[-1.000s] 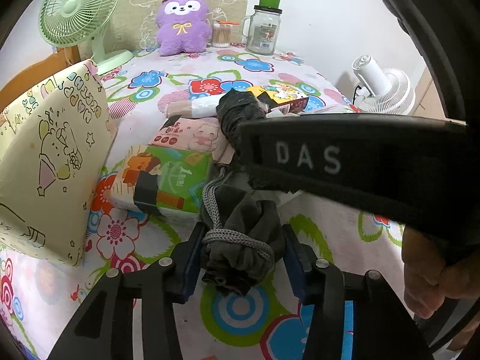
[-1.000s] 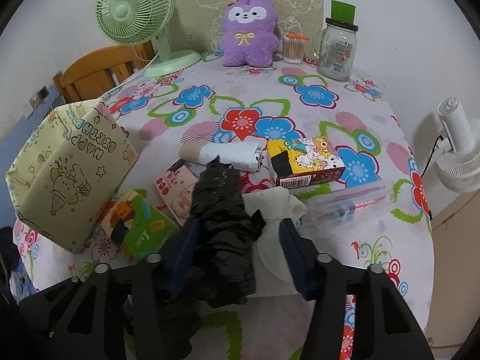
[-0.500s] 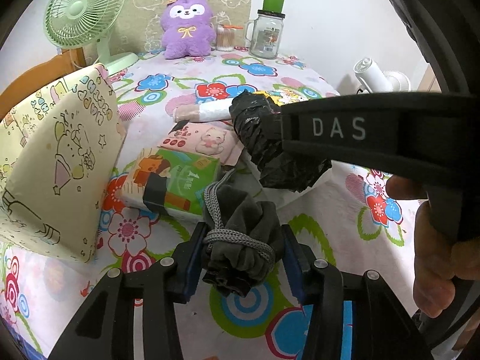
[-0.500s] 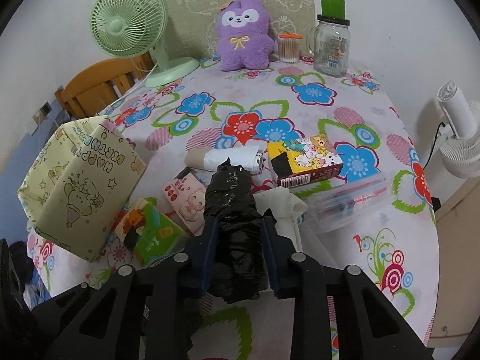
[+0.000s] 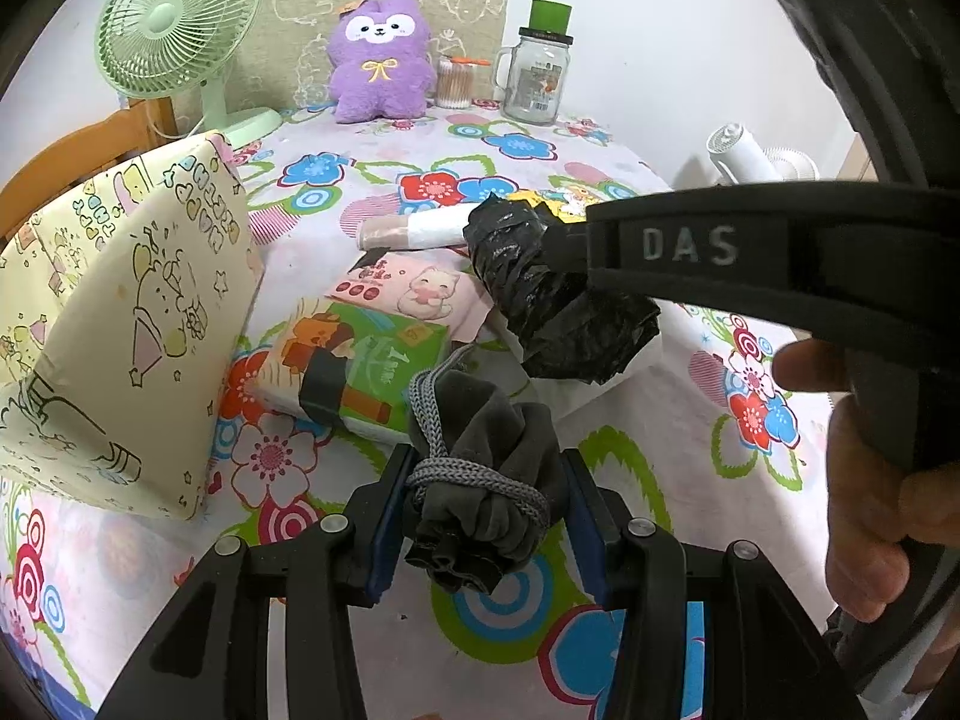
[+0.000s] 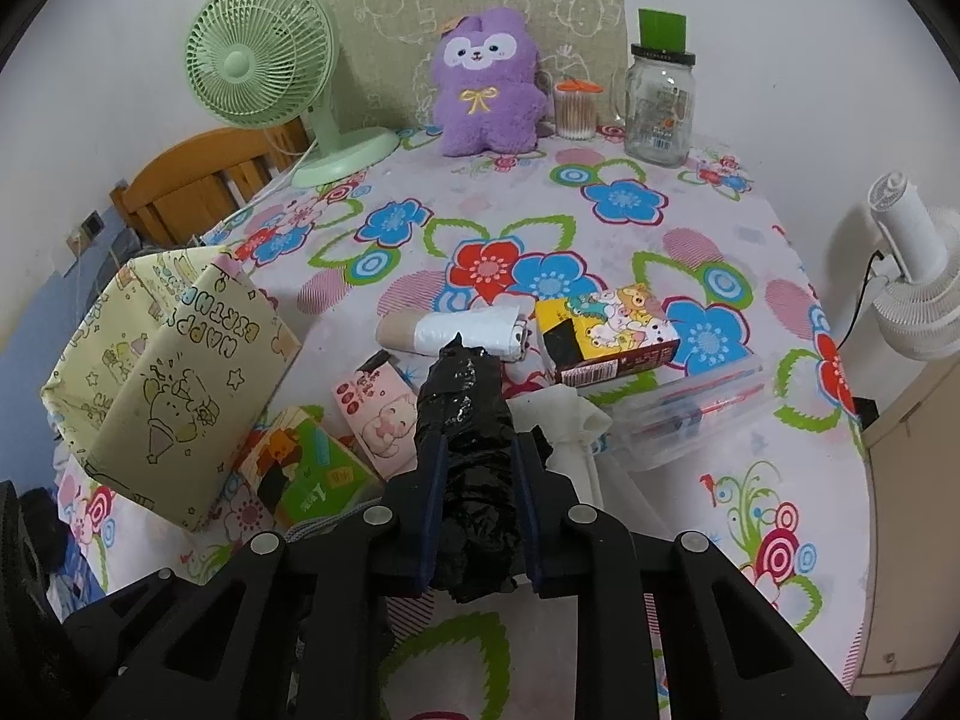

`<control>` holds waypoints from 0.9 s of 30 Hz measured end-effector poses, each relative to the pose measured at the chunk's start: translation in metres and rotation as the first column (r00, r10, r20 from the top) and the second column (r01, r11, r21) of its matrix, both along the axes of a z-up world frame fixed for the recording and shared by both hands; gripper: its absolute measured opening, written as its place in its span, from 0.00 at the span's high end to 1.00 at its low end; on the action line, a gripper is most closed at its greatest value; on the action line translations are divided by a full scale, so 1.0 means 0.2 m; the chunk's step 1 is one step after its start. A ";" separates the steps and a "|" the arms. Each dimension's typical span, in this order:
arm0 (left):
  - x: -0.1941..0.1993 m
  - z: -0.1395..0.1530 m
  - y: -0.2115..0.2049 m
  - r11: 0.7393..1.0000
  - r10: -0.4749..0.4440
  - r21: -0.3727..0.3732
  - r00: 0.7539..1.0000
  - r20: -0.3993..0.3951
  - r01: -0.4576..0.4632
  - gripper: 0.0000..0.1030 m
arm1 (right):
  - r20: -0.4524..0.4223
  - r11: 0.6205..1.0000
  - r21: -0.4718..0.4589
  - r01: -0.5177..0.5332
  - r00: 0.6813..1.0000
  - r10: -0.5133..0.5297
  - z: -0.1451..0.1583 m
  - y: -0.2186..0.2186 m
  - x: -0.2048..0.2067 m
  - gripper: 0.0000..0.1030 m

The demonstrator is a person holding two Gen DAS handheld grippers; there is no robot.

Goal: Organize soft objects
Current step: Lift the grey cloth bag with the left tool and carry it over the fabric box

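Observation:
My left gripper [image 5: 486, 468] is shut on a dark grey cloth bundle [image 5: 480, 420] tied with a grey cord, just above the flowered tablecloth [image 5: 630, 462]. My right gripper [image 6: 480, 450] is shut on a crumpled black plastic bag roll [image 6: 468, 414], held off the table. In the left wrist view that roll [image 5: 558, 312] hangs to the upper right of the grey bundle, with a hand [image 5: 870, 510] at the right edge. A white soft item [image 6: 570, 420] lies under and right of the roll. A purple plush [image 6: 486, 90] sits at the far edge.
A yellow gift box [image 6: 162, 372] stands at the left. A green tissue pack [image 6: 312, 474], pink tissue pack [image 6: 375, 414], white bag roll [image 6: 456, 330], cartoon box [image 6: 606, 330] and clear case [image 6: 690, 408] lie mid-table. A green fan [image 6: 258, 60] and glass jar [image 6: 657, 102] stand at the back.
The right gripper's jaws closed from wide apart onto the black roll and raised it off the white item. The left gripper kept its grip on the grey bundle and stayed put.

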State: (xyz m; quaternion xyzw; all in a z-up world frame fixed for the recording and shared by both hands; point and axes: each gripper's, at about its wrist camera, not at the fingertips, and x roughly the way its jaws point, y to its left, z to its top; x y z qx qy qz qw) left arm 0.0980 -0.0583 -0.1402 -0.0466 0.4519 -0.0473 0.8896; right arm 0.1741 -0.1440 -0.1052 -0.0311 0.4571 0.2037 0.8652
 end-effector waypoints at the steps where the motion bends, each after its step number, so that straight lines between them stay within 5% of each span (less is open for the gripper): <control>1: 0.00 0.00 0.00 1.000 -0.001 0.001 1.000 -0.003 0.001 0.52 | -0.001 1.000 -0.014 0.005 1.000 -0.005 -0.01 0.00 0.01 0.73; 5: 0.01 -0.01 -0.01 1.000 -0.006 0.005 1.000 -0.013 0.006 0.52 | 0.015 0.998 -0.068 0.004 1.000 -0.003 -0.04 0.03 0.02 0.10; 6: 0.01 -0.02 -0.01 1.000 -0.006 0.005 1.000 -0.014 0.006 0.52 | 0.035 0.997 -0.072 -0.001 0.999 0.004 -0.03 0.04 0.01 0.06; 16: 0.03 -0.04 -0.02 1.000 -0.008 0.004 1.000 -0.023 0.008 0.52 | 0.001 0.989 -0.147 -0.028 1.000 0.028 -0.12 0.09 0.08 0.08; 18: 0.03 -0.04 -0.02 1.000 -0.009 0.002 1.000 -0.024 0.009 0.52 | -0.003 0.989 -0.145 -0.019 1.000 0.019 -0.14 0.09 0.09 0.34; 21: 0.03 -0.04 -0.02 1.000 -0.010 0.002 1.000 -0.023 0.010 0.52 | -0.018 0.991 -0.135 -0.006 1.000 0.004 -0.15 0.07 0.10 0.47; 27: 0.02 -0.03 -0.01 1.000 -0.006 -0.002 1.000 -0.018 0.006 0.52 | -0.003 0.992 -0.129 0.003 1.000 -0.003 -0.12 0.05 0.08 0.54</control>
